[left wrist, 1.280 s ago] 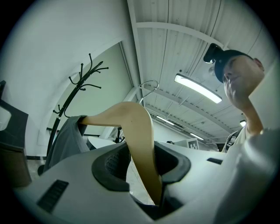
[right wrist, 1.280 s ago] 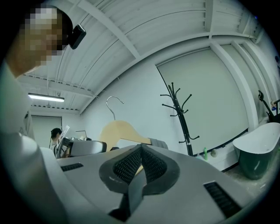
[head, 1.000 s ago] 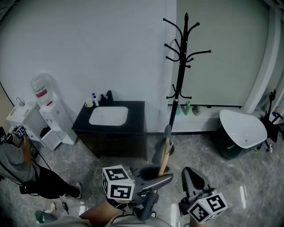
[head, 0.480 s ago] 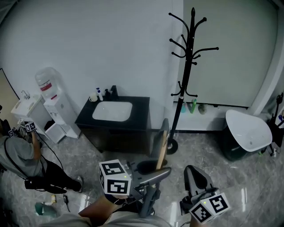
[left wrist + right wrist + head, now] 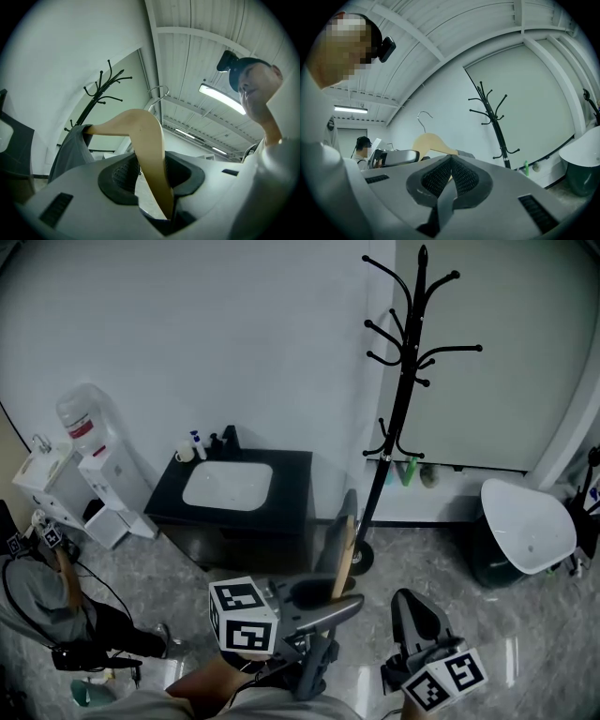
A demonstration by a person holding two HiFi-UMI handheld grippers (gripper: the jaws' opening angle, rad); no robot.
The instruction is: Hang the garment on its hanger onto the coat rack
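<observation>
Against white wall, coat rack (image 5: 404, 399), sink cabinet (image 5: 292, 474), marble floor (image 5: 441, 563)

The coat rack (image 5: 403, 399) was black; the hanger (image 5: 147, 140) was pale tan; the garment (image 5: 70, 150) was grey; the marker cube (image 5: 242, 615) carried black-and-white squares; the floor (image 5: 525, 615) was grey, marbled; the basin (image 5: 228, 486) was white.

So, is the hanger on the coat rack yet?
Not hung. The left gripper clamps the wooden hanger between its jaws, well apart from the coat rack.
</observation>
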